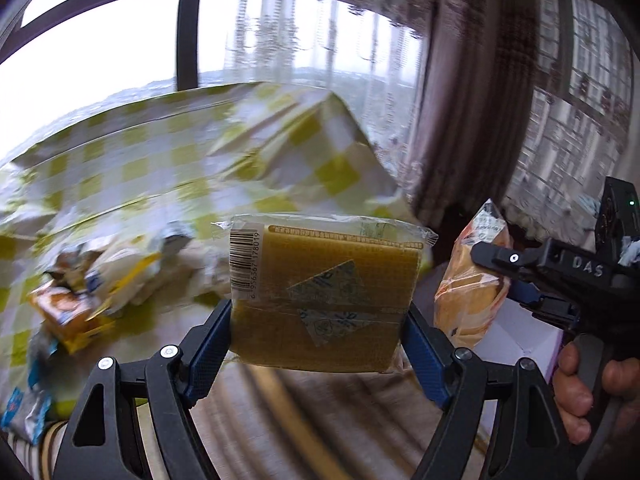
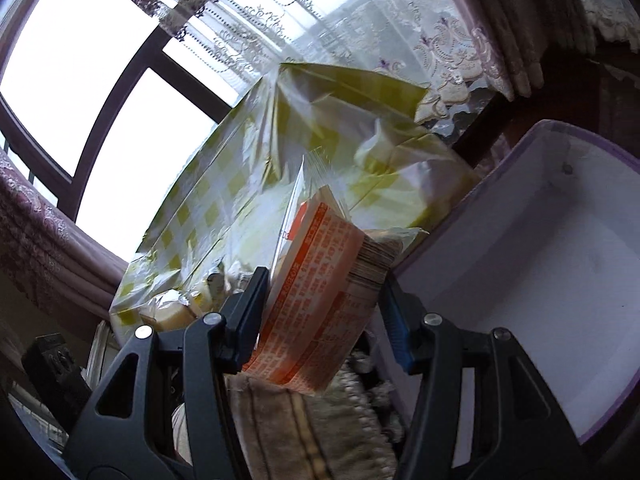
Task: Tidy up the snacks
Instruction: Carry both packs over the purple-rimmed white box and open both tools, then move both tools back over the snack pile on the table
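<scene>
My left gripper [image 1: 318,334] is shut on a square yellow-brown snack pack [image 1: 324,292] in clear wrap with a barcode, held in the air off the table's near edge. My right gripper [image 2: 324,312] is shut on an orange-and-white wrapped snack pack [image 2: 316,312], held beside a white box with a purple rim [image 2: 552,264]. In the left wrist view the right gripper [image 1: 496,264] shows at the right with its orange pack [image 1: 468,292]. Several loose snack packs [image 1: 76,296] lie on the checked tablecloth at the left.
A table under a yellow-and-white checked cloth [image 1: 168,160] stands before a window with lace curtains [image 1: 328,32]. A striped woven cloth [image 2: 312,432] lies below the grippers. The white box [image 1: 516,328] sits low at the right in the left wrist view.
</scene>
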Action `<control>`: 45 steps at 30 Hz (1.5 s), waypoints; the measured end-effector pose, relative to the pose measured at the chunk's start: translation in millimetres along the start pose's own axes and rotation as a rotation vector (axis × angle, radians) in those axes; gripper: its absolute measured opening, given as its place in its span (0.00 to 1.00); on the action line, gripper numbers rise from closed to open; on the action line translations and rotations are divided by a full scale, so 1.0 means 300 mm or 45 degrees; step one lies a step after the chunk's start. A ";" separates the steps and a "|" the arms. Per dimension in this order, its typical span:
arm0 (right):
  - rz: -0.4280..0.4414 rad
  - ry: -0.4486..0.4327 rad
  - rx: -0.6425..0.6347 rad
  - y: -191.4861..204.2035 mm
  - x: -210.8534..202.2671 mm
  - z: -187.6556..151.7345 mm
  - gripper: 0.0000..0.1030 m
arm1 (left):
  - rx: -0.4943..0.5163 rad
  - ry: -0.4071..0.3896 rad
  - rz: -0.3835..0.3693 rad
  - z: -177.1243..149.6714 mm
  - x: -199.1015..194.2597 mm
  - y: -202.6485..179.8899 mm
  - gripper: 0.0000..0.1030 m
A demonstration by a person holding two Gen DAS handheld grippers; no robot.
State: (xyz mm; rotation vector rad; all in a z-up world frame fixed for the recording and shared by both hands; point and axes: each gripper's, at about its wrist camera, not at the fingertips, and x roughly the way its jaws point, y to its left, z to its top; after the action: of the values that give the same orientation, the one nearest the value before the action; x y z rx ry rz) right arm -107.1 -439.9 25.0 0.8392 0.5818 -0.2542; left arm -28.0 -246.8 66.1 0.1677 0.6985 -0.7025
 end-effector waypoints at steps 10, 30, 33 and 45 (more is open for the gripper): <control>-0.277 0.050 0.068 -0.227 0.005 0.002 0.56 | 0.139 0.103 -0.176 0.016 0.095 -0.192 0.80; -0.575 0.003 -0.563 0.045 0.046 -0.052 0.99 | -0.108 -0.062 0.162 -0.051 -0.101 0.101 0.91; -0.452 0.040 -0.548 0.089 0.052 -0.077 0.99 | -0.248 -0.017 0.233 -0.095 -0.148 0.229 0.91; -0.300 0.072 -0.903 0.328 0.091 -0.201 0.99 | -0.748 -0.045 0.505 -0.384 -0.430 0.679 0.86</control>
State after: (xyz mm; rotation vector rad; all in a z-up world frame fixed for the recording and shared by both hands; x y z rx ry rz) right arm -65.3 -329.9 39.0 0.0915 0.7606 -0.2165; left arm -29.1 19.4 43.7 -0.2417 0.7818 -0.1041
